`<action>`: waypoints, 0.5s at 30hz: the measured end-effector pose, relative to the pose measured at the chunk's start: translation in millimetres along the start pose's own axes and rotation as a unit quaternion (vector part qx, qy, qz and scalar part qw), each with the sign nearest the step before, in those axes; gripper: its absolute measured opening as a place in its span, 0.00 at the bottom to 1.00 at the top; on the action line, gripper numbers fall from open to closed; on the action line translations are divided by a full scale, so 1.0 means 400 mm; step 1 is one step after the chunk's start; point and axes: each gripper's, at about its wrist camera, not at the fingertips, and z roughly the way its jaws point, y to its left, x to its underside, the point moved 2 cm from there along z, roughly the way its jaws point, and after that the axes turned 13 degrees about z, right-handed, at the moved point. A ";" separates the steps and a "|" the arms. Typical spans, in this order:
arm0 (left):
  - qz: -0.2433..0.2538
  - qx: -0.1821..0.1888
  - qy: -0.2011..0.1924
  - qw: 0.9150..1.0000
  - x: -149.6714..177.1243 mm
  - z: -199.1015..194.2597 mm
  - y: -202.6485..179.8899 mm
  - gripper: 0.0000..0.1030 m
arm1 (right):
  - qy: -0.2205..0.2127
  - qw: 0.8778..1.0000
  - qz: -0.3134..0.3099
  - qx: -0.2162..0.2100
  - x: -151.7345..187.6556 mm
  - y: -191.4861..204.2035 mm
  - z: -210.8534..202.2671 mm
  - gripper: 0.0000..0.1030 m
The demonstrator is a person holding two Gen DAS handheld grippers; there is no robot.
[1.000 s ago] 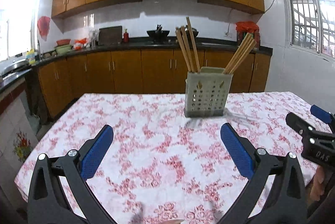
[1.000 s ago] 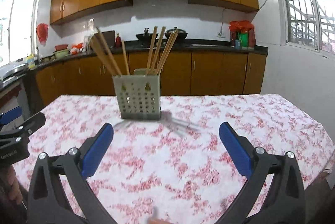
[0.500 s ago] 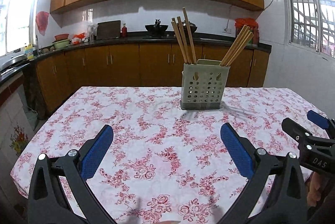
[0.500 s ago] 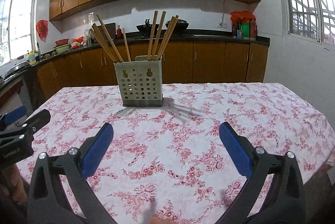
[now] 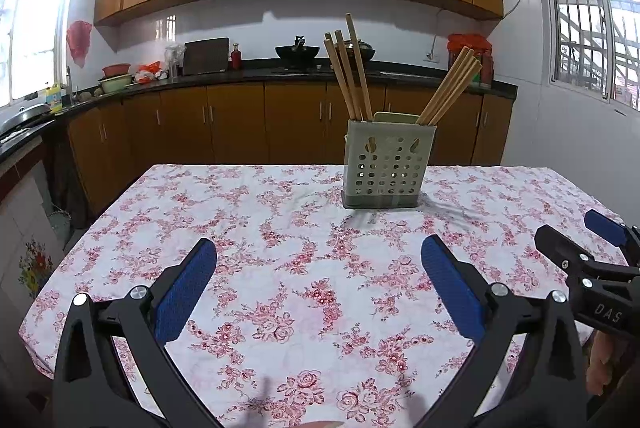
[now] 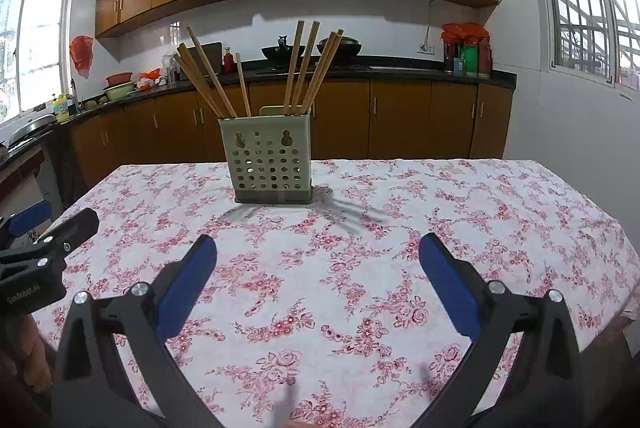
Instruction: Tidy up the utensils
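A pale green perforated utensil holder [image 5: 386, 166] stands upright on the floral tablecloth [image 5: 280, 268], far of both grippers; it also shows in the right wrist view [image 6: 271, 164]. Several wooden chopsticks [image 5: 350, 68] stand in it in two leaning bunches, also seen in the right wrist view [image 6: 304, 68]. My left gripper [image 5: 318, 284] is open and empty, above the cloth. My right gripper [image 6: 318, 280] is open and empty too. Each gripper shows at the edge of the other's view: the right one [image 5: 580, 248], the left one [image 6: 56, 228].
The table edge [image 6: 624, 268] drops off to the right and another edge [image 5: 80, 240] to the left. Behind the table run wooden kitchen cabinets [image 5: 240, 124] and a dark counter with a wok [image 5: 297, 51] and bottles.
Both views have steadied and lifted slightly; the holder now sits lower and sharper in frame. Both grippers stay open and empty.
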 end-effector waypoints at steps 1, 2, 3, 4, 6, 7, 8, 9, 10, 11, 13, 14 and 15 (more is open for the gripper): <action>0.000 0.000 0.001 1.000 -0.001 0.001 -0.002 0.98 | 0.000 1.000 0.000 0.000 0.000 0.000 0.000 0.96; 0.000 0.000 0.001 1.000 0.000 0.001 -0.002 0.98 | 0.000 1.000 0.000 0.000 0.000 -0.001 0.000 0.96; 0.000 0.001 0.001 1.000 0.000 0.002 -0.002 0.98 | 0.000 1.000 0.000 0.000 0.000 -0.001 0.000 0.96; 0.001 0.001 0.001 1.000 0.000 0.002 -0.003 0.98 | 0.000 1.000 0.000 0.000 0.000 -0.001 0.000 0.96; 0.001 0.001 0.001 1.000 0.000 0.002 -0.004 0.98 | 0.000 1.000 0.000 0.000 -0.001 -0.002 0.000 0.96; 0.001 0.001 0.001 1.000 0.000 0.002 -0.004 0.98 | 0.001 1.000 0.001 0.000 0.001 -0.003 0.001 0.96; 0.001 0.001 0.001 1.000 0.000 0.002 -0.004 0.98 | 0.001 1.000 0.001 0.000 0.001 -0.004 0.001 0.96; 0.001 0.001 0.001 1.000 0.000 0.002 -0.003 0.98 | 0.001 1.000 0.002 0.000 0.003 -0.005 0.002 0.96; 0.000 0.001 0.001 1.000 0.000 0.002 -0.004 0.98 | 0.001 1.000 0.002 0.000 0.003 -0.005 0.003 0.96; 0.000 0.001 0.001 1.000 0.000 0.002 -0.004 0.98 | 0.001 1.000 0.002 0.000 0.003 -0.005 0.002 0.96; 0.001 0.001 0.001 1.000 0.001 0.002 -0.003 0.98 | 0.001 1.000 0.002 0.001 0.005 -0.005 0.003 0.96; 0.001 0.001 0.001 1.000 0.001 0.002 -0.003 0.98 | 0.001 1.000 0.002 0.001 0.005 -0.005 0.003 0.96; 0.001 0.001 0.001 1.000 0.001 0.002 -0.003 0.98 | 0.001 1.000 0.002 0.001 0.005 -0.006 0.003 0.96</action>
